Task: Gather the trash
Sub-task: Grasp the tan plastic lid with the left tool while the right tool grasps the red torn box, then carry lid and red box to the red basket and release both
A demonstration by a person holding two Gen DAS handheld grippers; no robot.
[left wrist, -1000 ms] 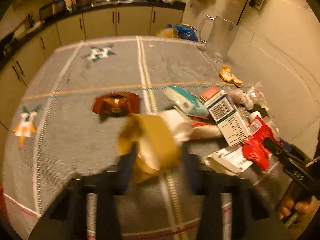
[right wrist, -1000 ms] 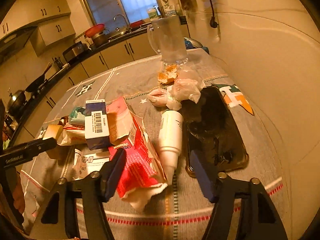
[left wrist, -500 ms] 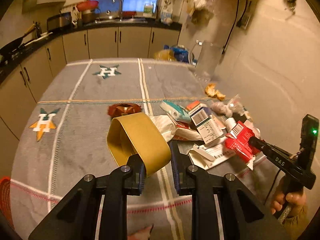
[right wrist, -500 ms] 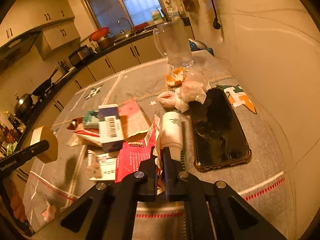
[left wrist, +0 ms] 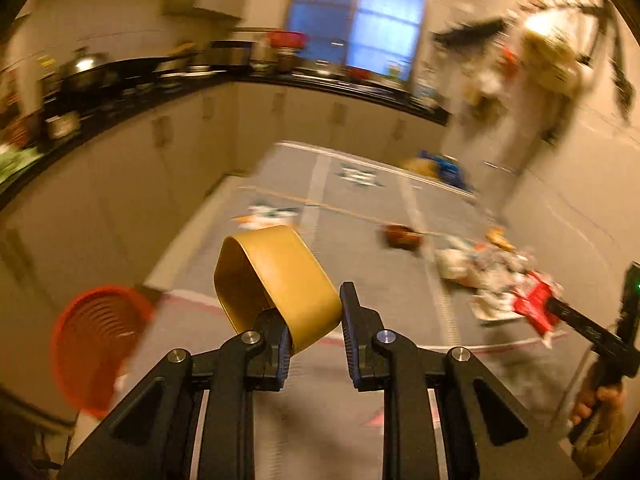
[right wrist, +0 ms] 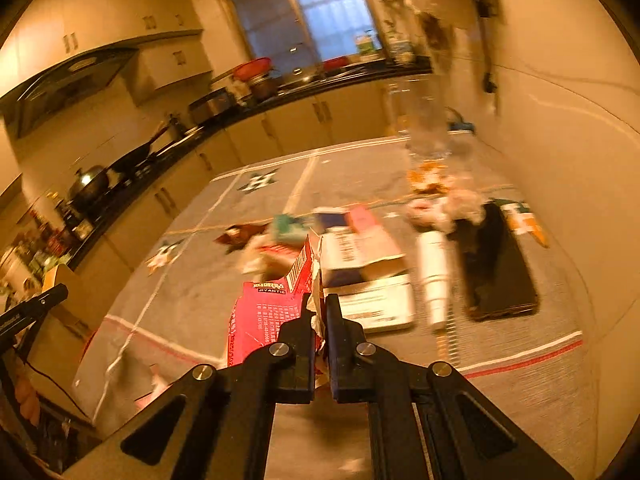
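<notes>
The left tongs [left wrist: 314, 330] are clamped on a flattened yellow-brown tape ring [left wrist: 276, 280], which sticks up and to the left out of their tips; its lower edge sits against the left pad while the loop bulges above both fingers, clear of the counter [left wrist: 320, 420]. Down at the lower left of that view, beyond the counter's edge, stands a red ribbed bin [left wrist: 96, 348], blurred. The right tongs [right wrist: 318, 312] are closed together on the torn white edge of a red printed wrapper [right wrist: 268, 312], whose body hangs to the left of the fingers and just in front of them, its barcode flap rising above the tips. In the left wrist view the same wrapper shows at the far right, pinched at the end of the right tongs, with a hand [left wrist: 600, 400] gripping the handle below. The rest of the trash lies on the grey cloth-covered counter beyond the right tongs: a white and blue carton [right wrist: 356, 252] just past the wrapper, a white tube [right wrist: 434, 276] to its right, and a dark phone [right wrist: 496, 272] further right near the wall. A small brown wrapper [right wrist: 236, 236] lies further left, apart from the pile.
</notes>
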